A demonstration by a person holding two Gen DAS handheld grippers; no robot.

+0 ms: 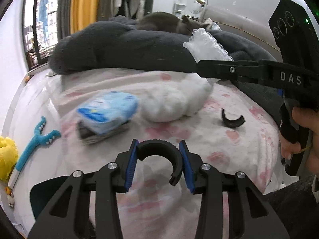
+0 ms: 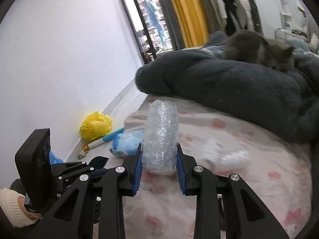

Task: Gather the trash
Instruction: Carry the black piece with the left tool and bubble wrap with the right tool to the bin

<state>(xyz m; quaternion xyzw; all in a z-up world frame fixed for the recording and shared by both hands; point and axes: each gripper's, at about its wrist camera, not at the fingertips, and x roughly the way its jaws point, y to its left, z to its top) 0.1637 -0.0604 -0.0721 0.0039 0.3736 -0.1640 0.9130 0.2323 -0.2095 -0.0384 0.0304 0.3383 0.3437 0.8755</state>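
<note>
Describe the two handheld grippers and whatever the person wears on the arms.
Both the left gripper and right gripper are matte black plastic linkages with silver bolt heads and ribbed blue finger pads. White letters "DAS" mark the right one. A cream knitted cuff covers one wrist.

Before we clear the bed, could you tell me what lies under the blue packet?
A dark, blurred object shows beneath the blue packet, resting on the sheet. Most of it is covered, so I cannot identify it.

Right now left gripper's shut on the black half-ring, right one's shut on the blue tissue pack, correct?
Not quite. The left gripper is shut on the black half-ring, but the right gripper is shut on a roll of bubble wrap, as the right wrist view shows. The blue tissue pack lies loose on the bed sheet.
</note>
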